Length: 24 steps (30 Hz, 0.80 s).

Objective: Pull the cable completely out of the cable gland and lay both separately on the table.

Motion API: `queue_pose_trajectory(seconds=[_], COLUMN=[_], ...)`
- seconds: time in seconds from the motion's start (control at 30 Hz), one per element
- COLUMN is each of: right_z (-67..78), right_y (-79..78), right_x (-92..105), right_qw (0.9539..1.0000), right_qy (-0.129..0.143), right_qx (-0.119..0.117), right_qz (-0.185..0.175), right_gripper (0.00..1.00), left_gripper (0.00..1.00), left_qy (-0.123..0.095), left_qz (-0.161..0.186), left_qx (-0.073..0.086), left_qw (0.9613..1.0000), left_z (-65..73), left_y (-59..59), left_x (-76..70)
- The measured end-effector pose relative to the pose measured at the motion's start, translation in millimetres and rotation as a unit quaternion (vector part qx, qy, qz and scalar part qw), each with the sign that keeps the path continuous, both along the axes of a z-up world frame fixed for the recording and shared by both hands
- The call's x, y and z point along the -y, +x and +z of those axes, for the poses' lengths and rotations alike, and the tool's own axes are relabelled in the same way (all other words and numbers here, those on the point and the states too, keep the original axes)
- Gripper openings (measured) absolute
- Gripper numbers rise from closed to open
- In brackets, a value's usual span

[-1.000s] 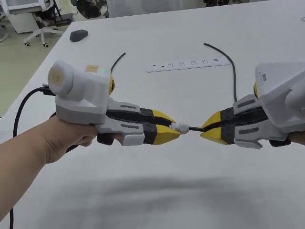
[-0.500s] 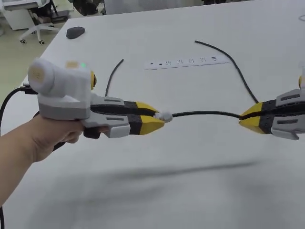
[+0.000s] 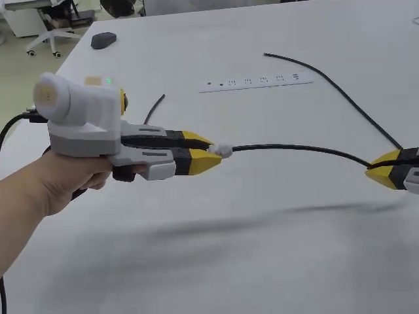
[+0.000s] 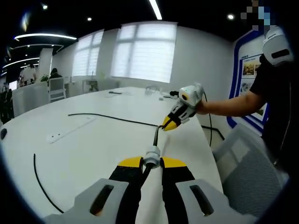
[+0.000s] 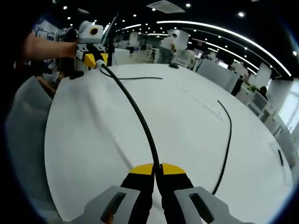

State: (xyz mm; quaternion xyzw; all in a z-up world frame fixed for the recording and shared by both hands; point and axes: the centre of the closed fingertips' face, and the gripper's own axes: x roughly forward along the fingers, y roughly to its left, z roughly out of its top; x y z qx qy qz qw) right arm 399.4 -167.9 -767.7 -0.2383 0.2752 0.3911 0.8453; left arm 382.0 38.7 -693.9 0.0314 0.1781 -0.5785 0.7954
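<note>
A pale grey table (image 3: 196,261) fills the near ground of a bright open office. Above it the black cable (image 3: 294,148) spans left to right across the head view in a shallow arch, its long axis running from one gripper to the other. Its left end enters the cable gland (image 3: 223,150), a small white ribbed fitting whose axis lines up with the cable and whose open end faces the right gripper (image 3: 374,171).

The left gripper (image 3: 215,154) has its yellow-tipped jaws pressed onto the gland from both sides, held off the table in a hand (image 3: 59,186). The right gripper's jaws are pinched together on the cable well apart from the gland.

Beyond that grip the rest of the cable slants away across the tabletop, ending near a white power strip (image 3: 258,83). A short black wire (image 3: 154,108) lies just left of the strip, a dark mouse (image 3: 103,40) farther back.
</note>
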Motion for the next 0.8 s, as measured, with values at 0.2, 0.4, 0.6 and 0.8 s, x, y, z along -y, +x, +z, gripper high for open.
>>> queue_pose_trajectory(seconds=[0.2,0.4,0.6,0.8], right_z=[2.7,10.8,61.1,103.7], right_y=[-1.6,3.7,-0.5,-17.2], right_x=[-0.4,0.7,-47.1,-120.0], right_qw=[0.9996,0.9999,0.9969,0.9861], right_qy=[0.021,0.01,0.046,0.085], right_qx=[-0.017,0.003,0.051,0.072], right_qz=[-0.009,-0.007,0.038,0.123], right_gripper=[0.0,0.12,0.23,0.15], left_gripper=[0.15,0.15,0.15,0.15], left_qy=[0.002,0.002,0.006,0.04], left_qz=[0.002,0.006,0.004,-0.027], left_qx=[0.002,0.006,0.012,0.044], left_qw=[1.0,1.0,0.9999,0.9979], left_z=[-0.2,3.0,3.3,0.3], left_y=[0.6,3.2,2.2,-8.3], left_x=[-0.8,0.1,3.4,16.2])
